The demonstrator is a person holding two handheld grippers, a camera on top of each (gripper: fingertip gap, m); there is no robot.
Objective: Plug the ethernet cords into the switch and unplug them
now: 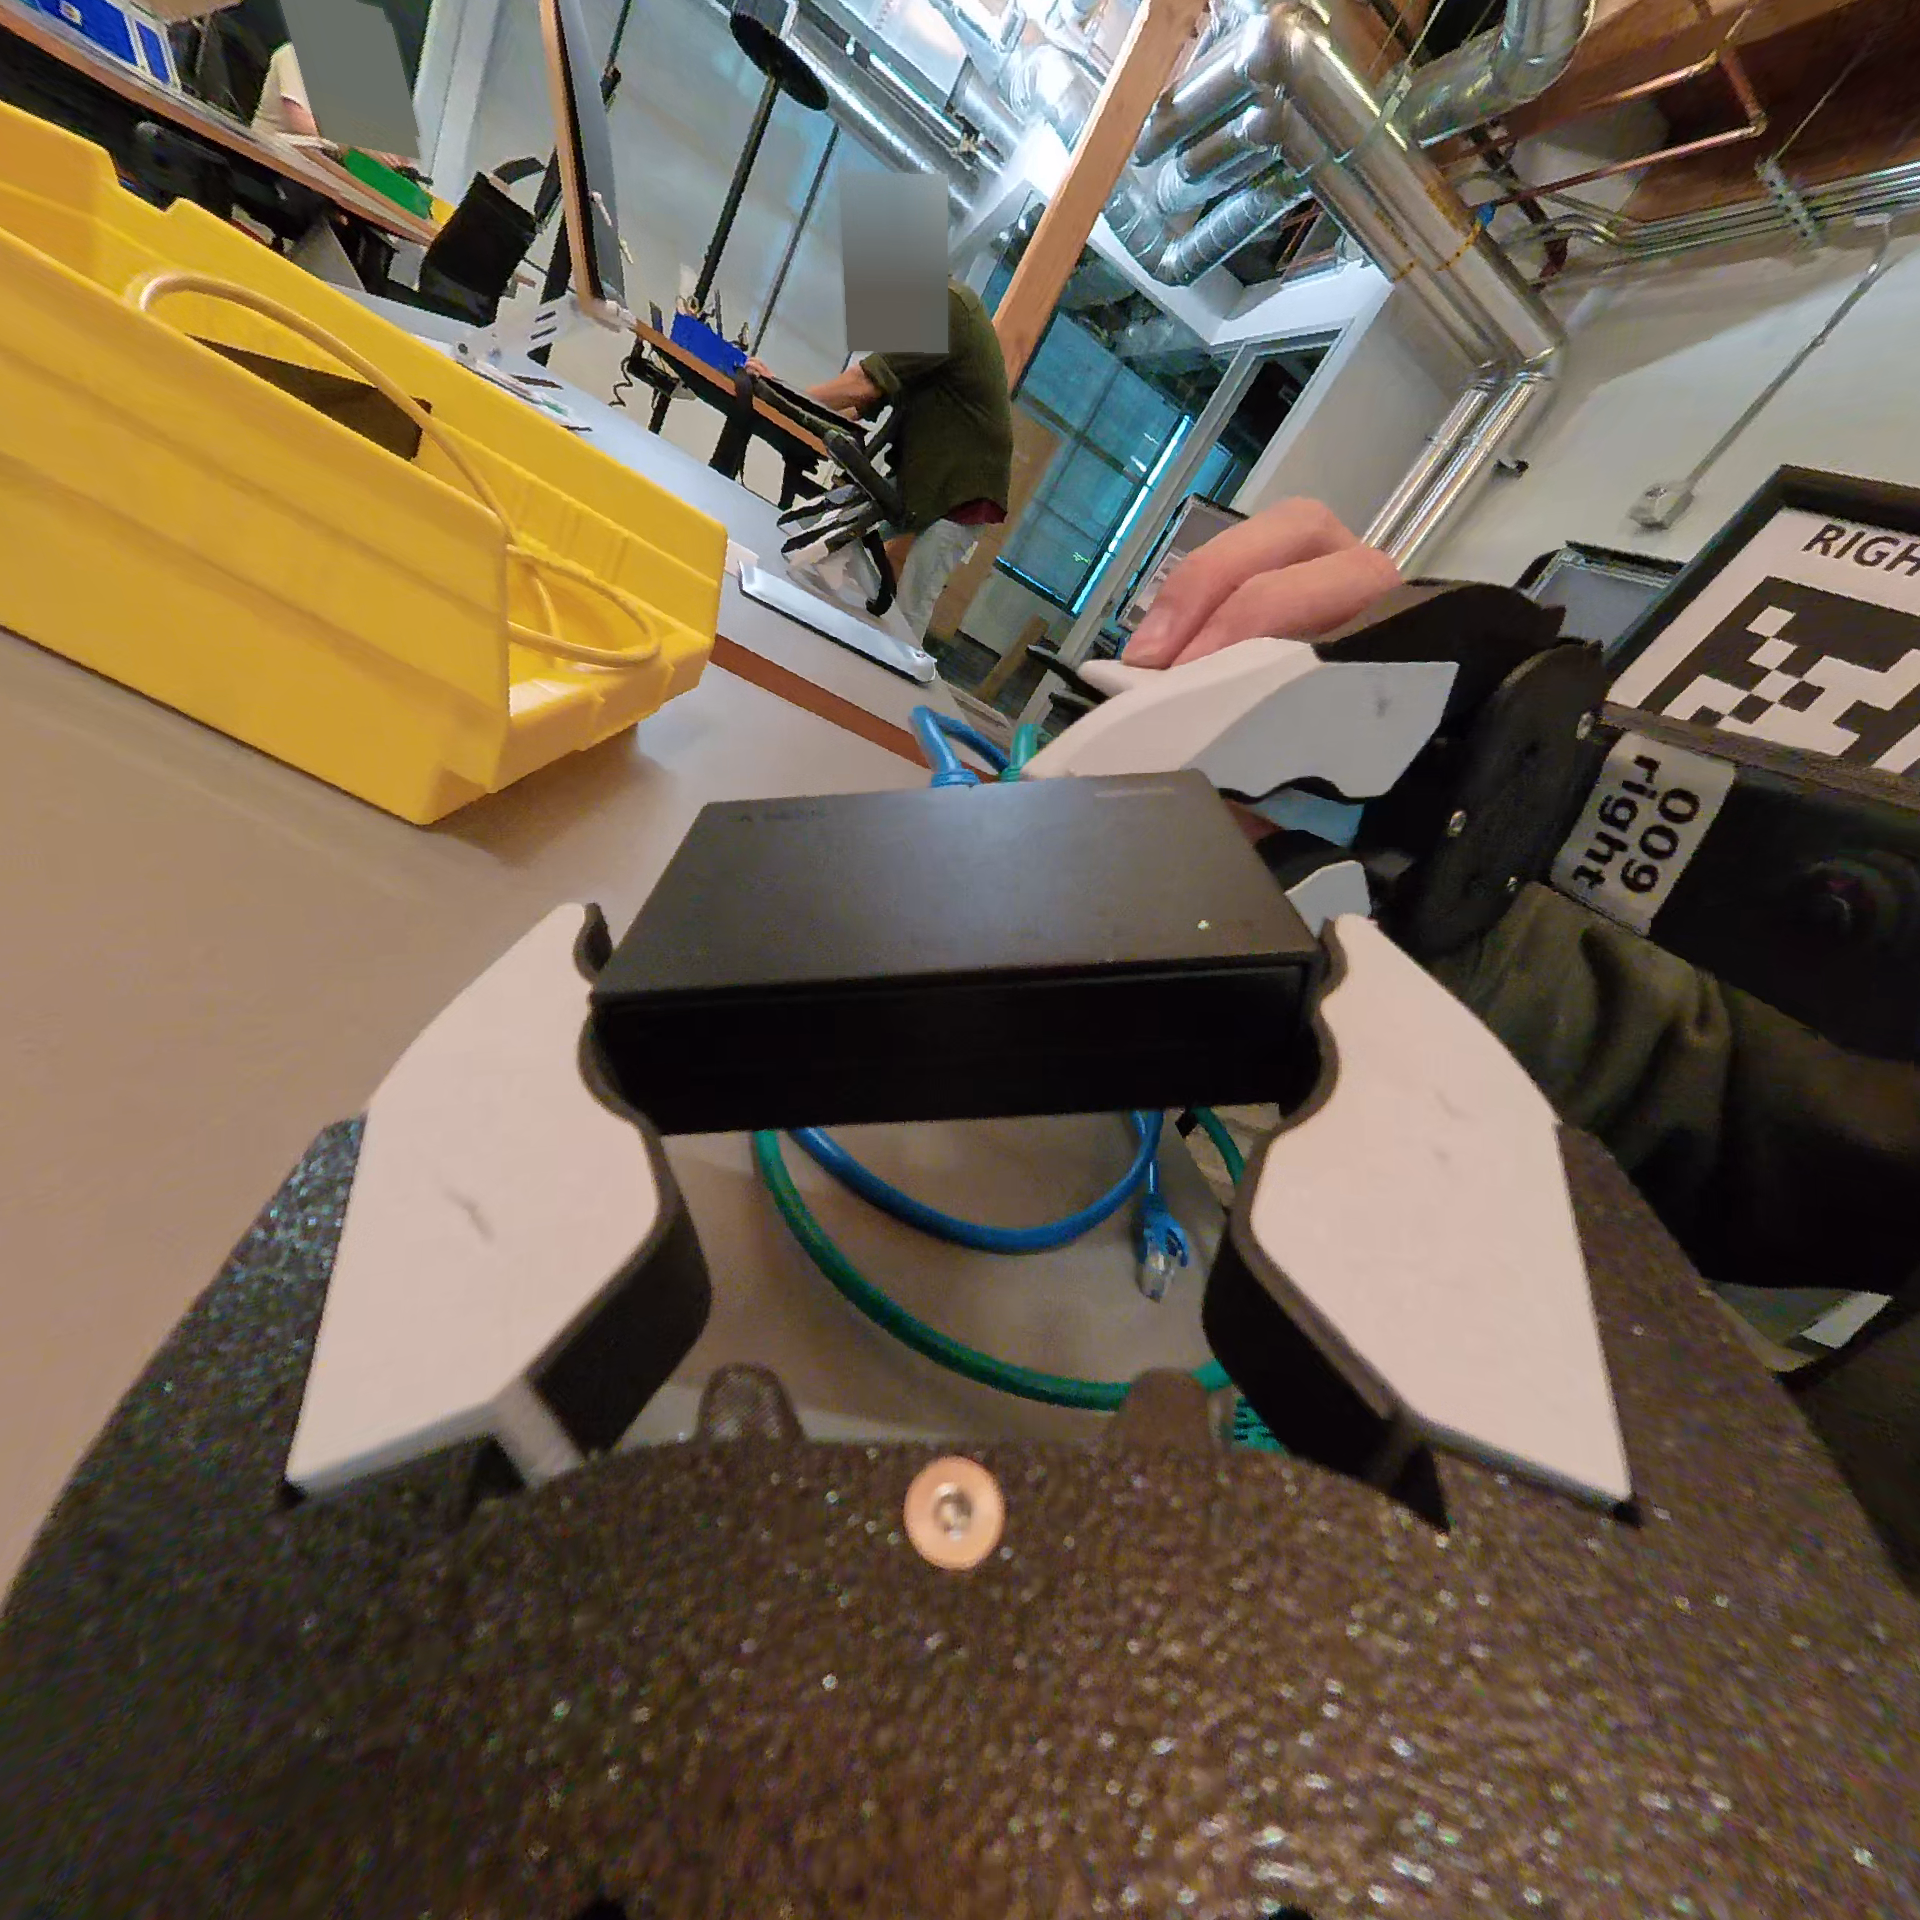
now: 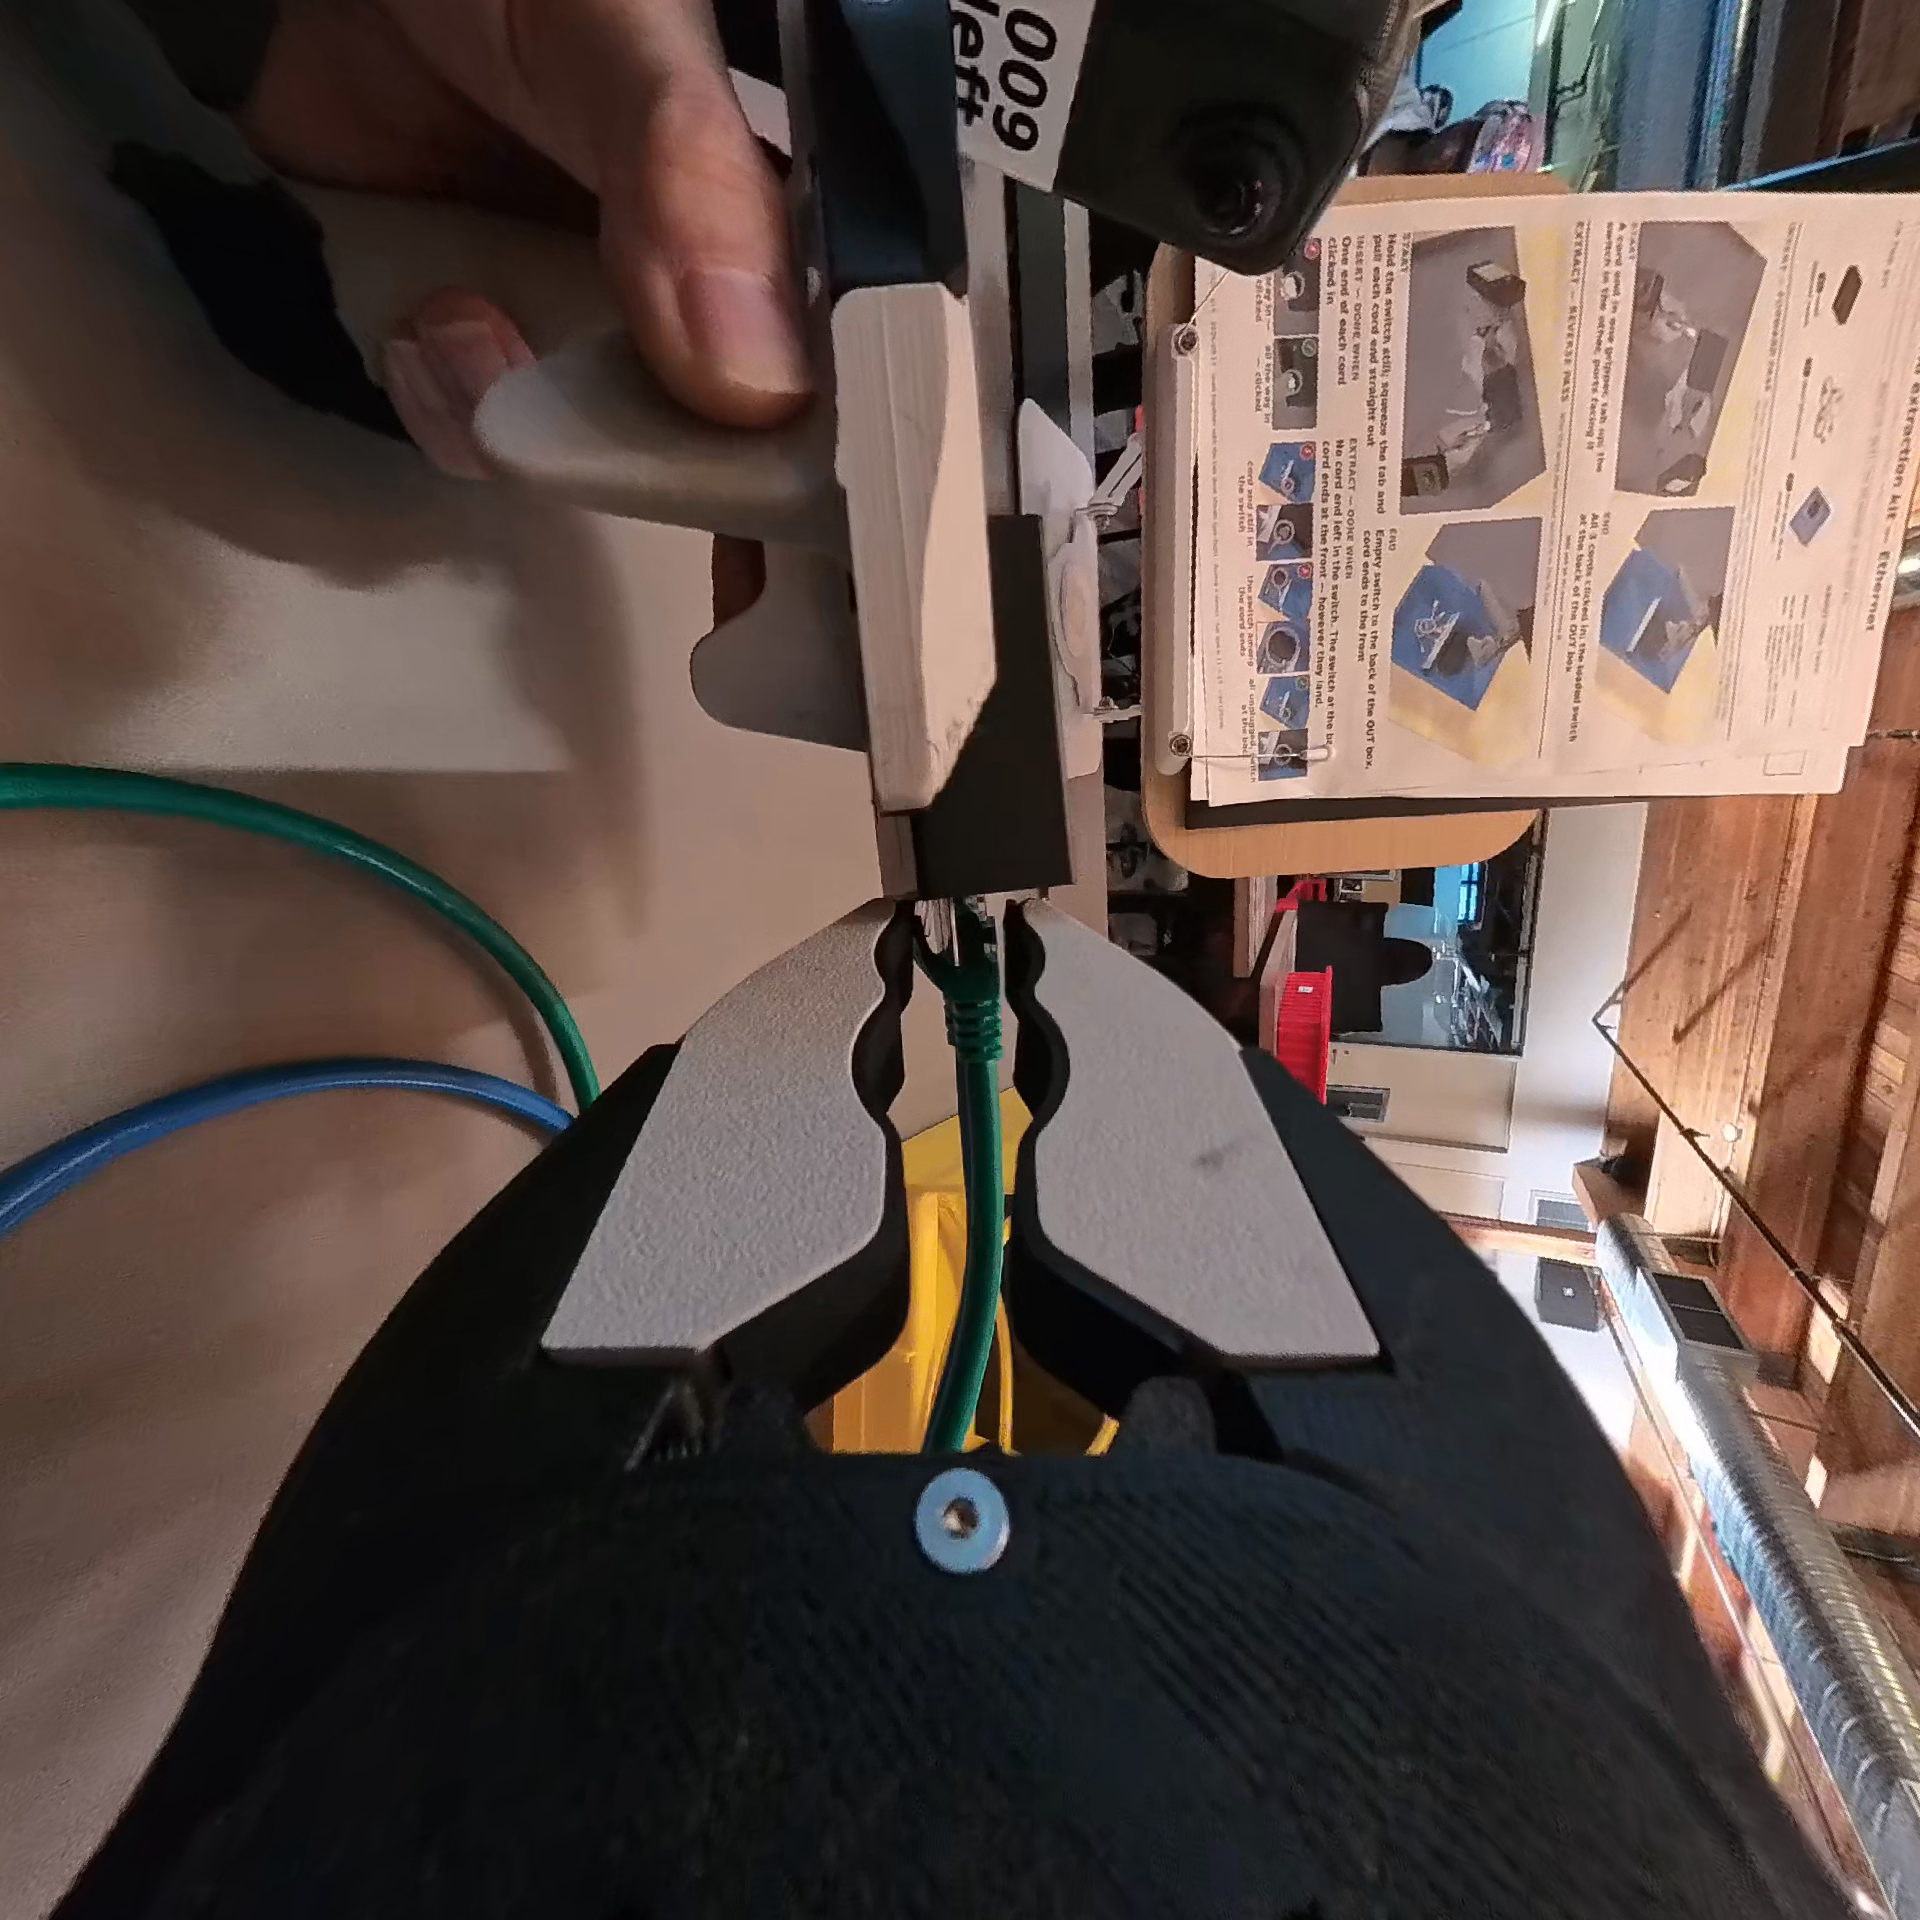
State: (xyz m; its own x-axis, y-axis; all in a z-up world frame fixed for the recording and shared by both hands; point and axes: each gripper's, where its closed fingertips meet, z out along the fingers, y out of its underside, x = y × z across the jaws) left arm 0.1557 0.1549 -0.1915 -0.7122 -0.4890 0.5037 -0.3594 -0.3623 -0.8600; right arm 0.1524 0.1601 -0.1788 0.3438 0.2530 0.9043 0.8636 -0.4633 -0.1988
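Switch (image 1: 951, 935) sits clamped between the two white fingers of the left tool (image 1: 956, 997), held up off the grey desk (image 1: 260, 987) so you can see cords looping under it. It's a flat black box, gripped across its width, one finger on each short side. In the right wrist view the same switch (image 2: 992, 769) shows edge-on, right at the tips of the right tool (image 2: 961, 925). The right tool's fingers are only a little apart, with a green plug (image 2: 971, 997) sitting between them at the switch's port side; can't really tell if the tips are pinching the plug or just flanking it, there's a visible gap further down along the cord. Green cord (image 2: 977, 1247) runs straight back from that plug between the fingers. Cord count: two for sure on the desk, one green and one blue (image 1: 987, 1226), plus a thin cream one (image 1: 499, 488) draped over the yellow bin (image 1: 312, 582) at the left, so three total. The blue cord has one loose plug (image 1: 1158, 1242) lying on the desk under the switch, and its other end (image 1: 945, 764) is up at the far side of the switch beside the green one, whether it's seated in a port I can't say. One switch, two tools, one bin. A hand (image 1: 1257, 582) wraps the right tool's grip, and another hand (image 2: 582, 187) is on the left tool's. There's a clipboard (image 2: 1507, 499) with printed sheets in the background of the right wrist view.
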